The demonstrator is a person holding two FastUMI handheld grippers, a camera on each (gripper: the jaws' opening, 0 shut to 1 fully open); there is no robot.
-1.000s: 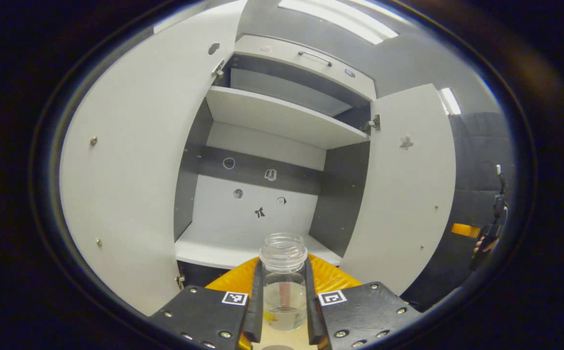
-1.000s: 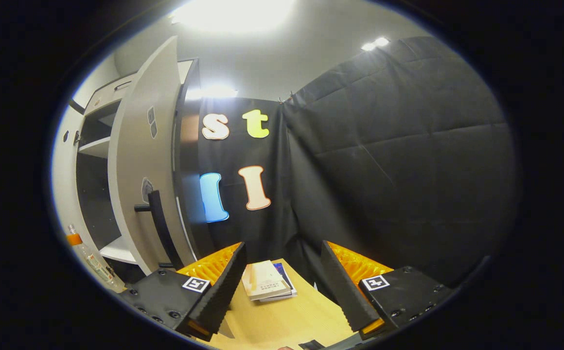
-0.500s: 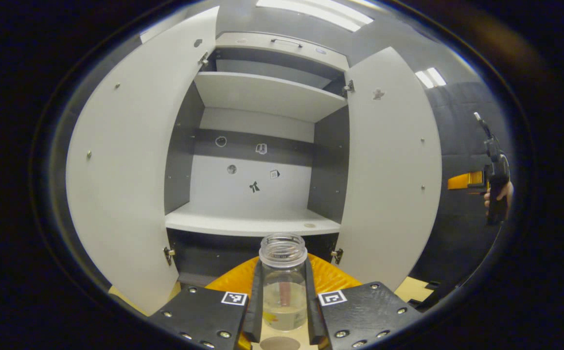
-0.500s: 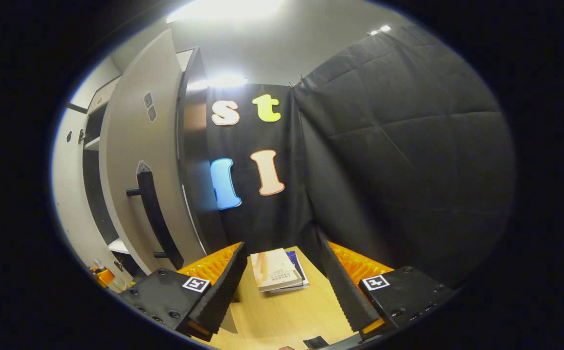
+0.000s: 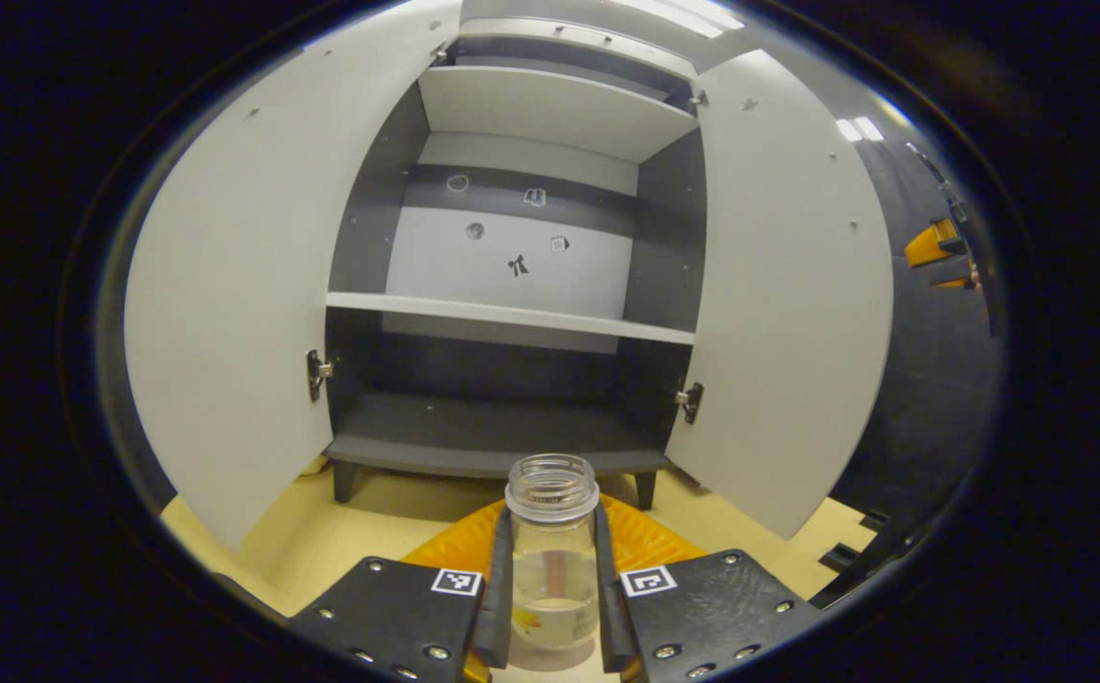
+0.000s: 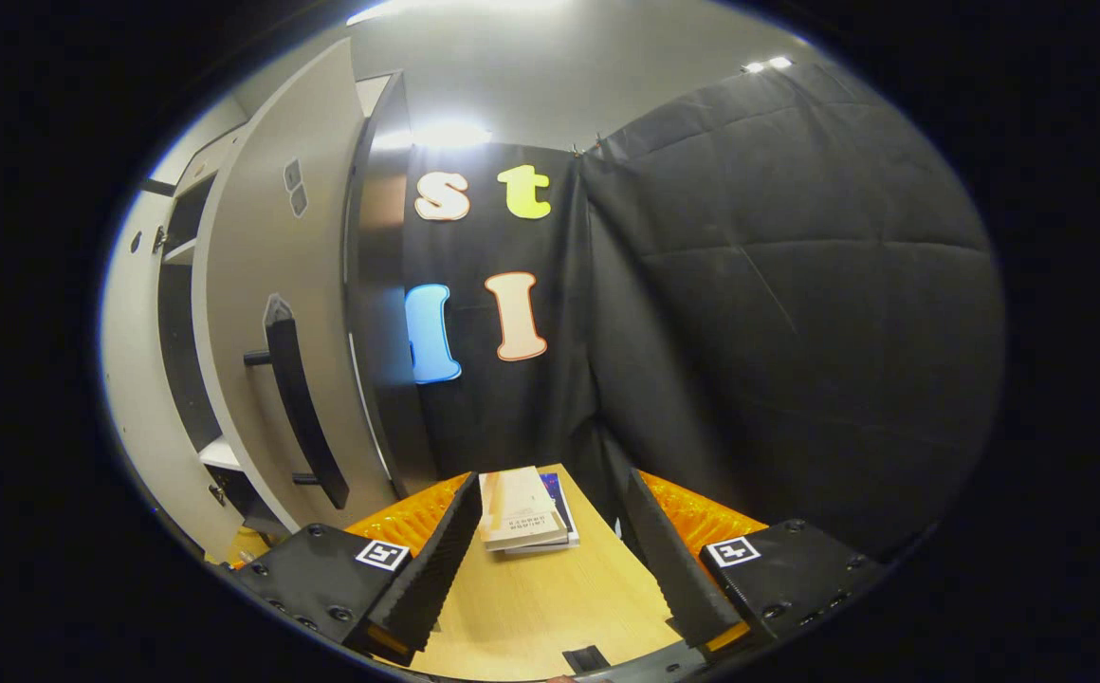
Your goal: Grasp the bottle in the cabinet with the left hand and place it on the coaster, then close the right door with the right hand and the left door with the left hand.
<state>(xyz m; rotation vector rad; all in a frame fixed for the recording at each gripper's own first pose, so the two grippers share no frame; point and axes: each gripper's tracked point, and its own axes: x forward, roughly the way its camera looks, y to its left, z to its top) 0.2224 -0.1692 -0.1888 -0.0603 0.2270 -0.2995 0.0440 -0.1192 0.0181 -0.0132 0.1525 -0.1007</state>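
Observation:
In the left gripper view a clear, capless bottle [image 5: 552,560] with a little liquid stands upright between my left gripper's [image 5: 552,607] fingers, which press on both its sides. A patch of brown coaster [image 5: 550,659] shows right under its base. Behind it the cabinet [image 5: 503,313] stands with both doors wide: the left door [image 5: 228,285] and the right door [image 5: 787,294]. In the right gripper view my right gripper [image 6: 550,560] is open and holds nothing. The right door's outer face [image 6: 265,313] with its black bar handle [image 6: 299,408] is to its left.
A stack of books [image 6: 522,507] lies on the wooden table [image 6: 540,607] ahead of the right gripper. The other gripper [image 5: 939,251] shows at the far right of the left gripper view. Cabinet shelves [image 5: 503,315] are bare. A black cloth wall closes the right.
My left gripper has lowered with the bottle, so the cabinet's bottom and the tabletop now show. The right gripper drifted slightly; the door handle sits a little closer.

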